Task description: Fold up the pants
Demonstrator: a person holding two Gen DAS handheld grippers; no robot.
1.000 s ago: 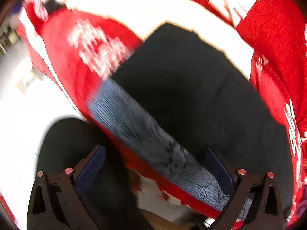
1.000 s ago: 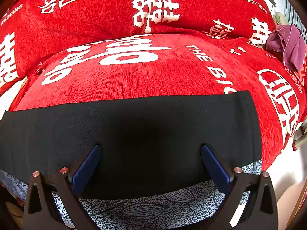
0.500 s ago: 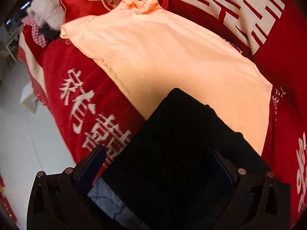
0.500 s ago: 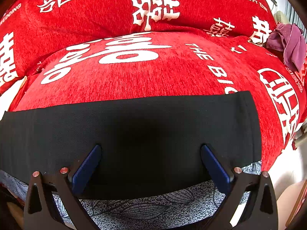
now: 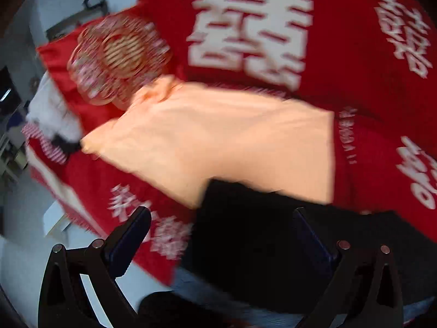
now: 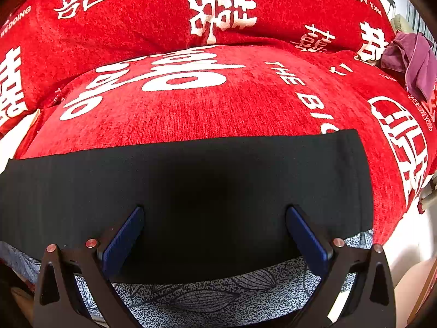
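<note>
Both claws gape over smooth black pants (image 6: 191, 191).

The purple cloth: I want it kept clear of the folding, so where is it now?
In the right wrist view, the purple cloth lies bunched at the far right on the red cover, well beyond the black pants.

I see a sofa (image 6: 245, 109) covered in red cloth with white characters and lettering. Black pants (image 6: 191, 186) lie flat across its seat, over a grey leaf-print cloth (image 6: 207, 295) at the front edge. A peach cloth (image 5: 218, 142) lies on the seat too, touching the pants. A purple garment (image 6: 412, 63) sits far right.
</note>
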